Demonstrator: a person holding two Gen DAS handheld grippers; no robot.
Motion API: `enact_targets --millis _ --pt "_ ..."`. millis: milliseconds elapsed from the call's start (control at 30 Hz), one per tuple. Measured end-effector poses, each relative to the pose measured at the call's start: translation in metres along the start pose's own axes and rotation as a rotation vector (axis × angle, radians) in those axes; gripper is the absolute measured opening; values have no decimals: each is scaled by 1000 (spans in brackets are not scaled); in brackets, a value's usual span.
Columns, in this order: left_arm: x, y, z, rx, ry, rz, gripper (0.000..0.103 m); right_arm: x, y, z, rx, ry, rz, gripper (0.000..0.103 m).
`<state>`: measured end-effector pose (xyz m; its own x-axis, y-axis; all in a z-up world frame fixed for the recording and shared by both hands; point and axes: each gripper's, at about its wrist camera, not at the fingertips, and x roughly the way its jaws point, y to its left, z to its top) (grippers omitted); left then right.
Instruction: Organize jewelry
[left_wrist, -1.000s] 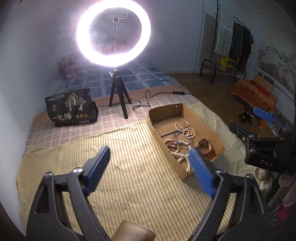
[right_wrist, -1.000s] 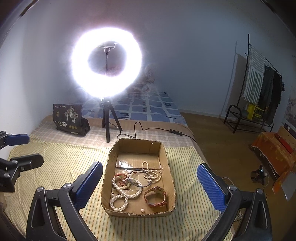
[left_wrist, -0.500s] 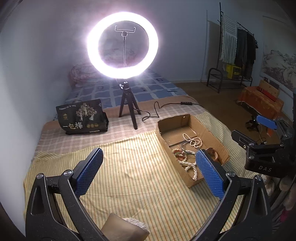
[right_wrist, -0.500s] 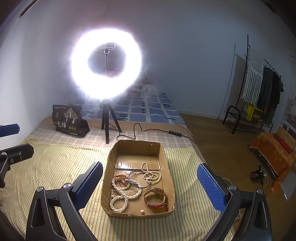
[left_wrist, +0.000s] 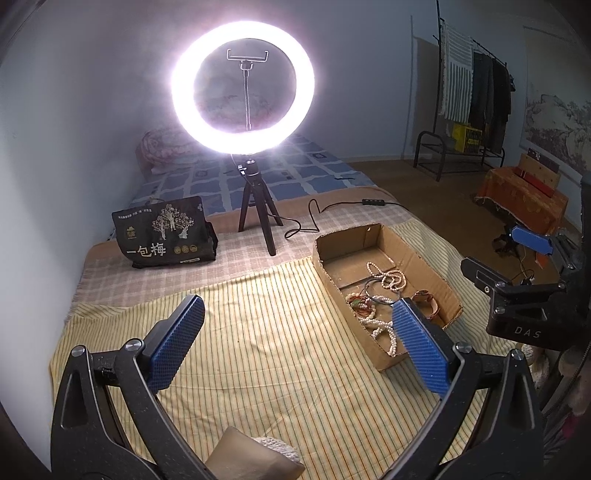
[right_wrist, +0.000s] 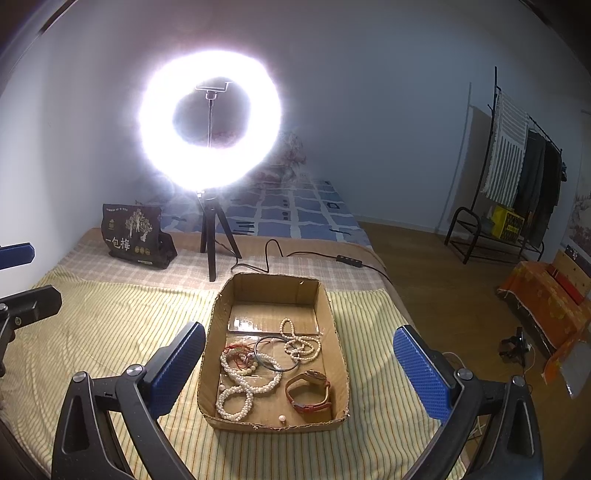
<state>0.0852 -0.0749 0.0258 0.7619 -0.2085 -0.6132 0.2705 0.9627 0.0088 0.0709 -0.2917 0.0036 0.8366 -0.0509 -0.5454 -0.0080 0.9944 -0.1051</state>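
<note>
A shallow cardboard box lies on a yellow striped cloth. Inside it are pearl bead strings, a cream bead necklace, a dark bangle, a red cord bracelet and a brown leather watch. My right gripper is open and empty, held above the box's near end. My left gripper is open and empty over the cloth, left of the box. The right gripper also shows at the right of the left wrist view.
A lit ring light on a black tripod stands behind the box, its cable trailing right. A black printed bag sits at the back left. A clothes rack and an orange-covered box stand on the floor to the right.
My left gripper has lifted and drawn back leftward, so the box sits further right in its view. My right gripper has stayed over the box. Both remain open.
</note>
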Motion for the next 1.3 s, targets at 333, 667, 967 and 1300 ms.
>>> enact_targets --millis 333,667,967,1300 --pt "2 0 -1 -12 13 -14 103 0 -1 0 -1 0 -2 103" --pt "2 -1 -1 -10 13 -17 103 0 -1 -1 -3 0 -1 103" --pt "1 0 -1 -12 14 -18 103 0 -1 -1 -1 1 -1 103" --pt "0 -1 0 -11 12 -18 103 -1 0 -2 -3 3 -2 103"
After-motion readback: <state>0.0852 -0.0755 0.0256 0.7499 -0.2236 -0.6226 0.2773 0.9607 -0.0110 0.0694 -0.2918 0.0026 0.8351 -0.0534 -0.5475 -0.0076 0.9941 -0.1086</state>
